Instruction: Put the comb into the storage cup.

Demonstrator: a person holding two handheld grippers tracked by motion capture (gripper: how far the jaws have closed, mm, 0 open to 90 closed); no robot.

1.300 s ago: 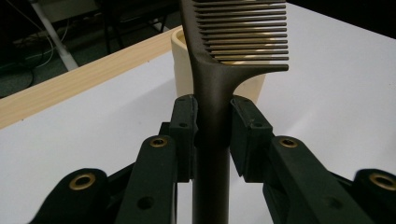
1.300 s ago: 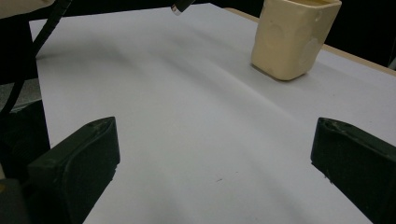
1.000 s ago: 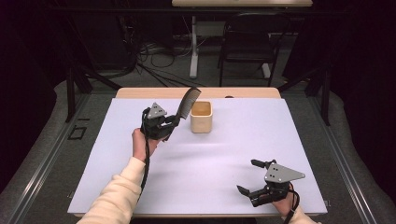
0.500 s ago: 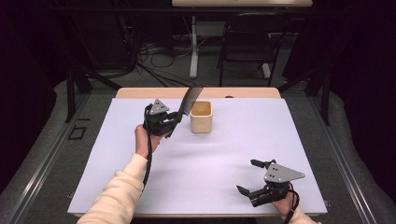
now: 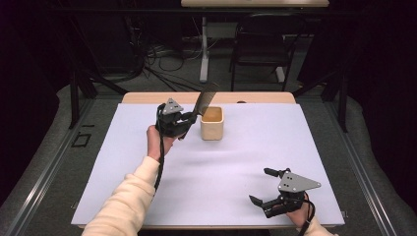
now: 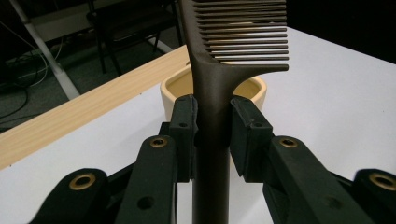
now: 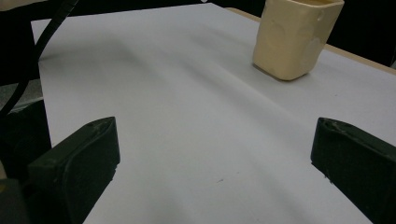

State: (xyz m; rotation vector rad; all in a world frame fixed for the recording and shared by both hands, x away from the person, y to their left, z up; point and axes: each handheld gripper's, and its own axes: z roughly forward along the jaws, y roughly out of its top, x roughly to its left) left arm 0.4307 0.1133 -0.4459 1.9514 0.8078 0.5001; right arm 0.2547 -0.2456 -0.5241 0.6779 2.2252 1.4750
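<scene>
The person wears a cream long sleeve [image 5: 125, 201] on the left arm. Each hand carries a black two-jaw gripper, the left gripper [image 5: 189, 119] and the right gripper [image 5: 261, 186], topped by a grey three-cornered plate dotted with small holes. Black cables trail from both. The jaw links show brass-ringed screw holes, ending in blocky matte pads [image 6: 249, 135].

- You see a white sheet [image 5: 216, 167] covering most of the table — it lies flat.
- The table's wooden edge [image 5: 255, 97] shows as a bare strip along the far side of that sheet.
- Beyond the table you see a dark chair [image 5: 258, 46] standing on the grey floor [image 5: 167, 86].
- Left of the chair, black cables [image 5: 147, 61] lie tangled on the floor — beside a white post [image 5: 203, 49].
</scene>
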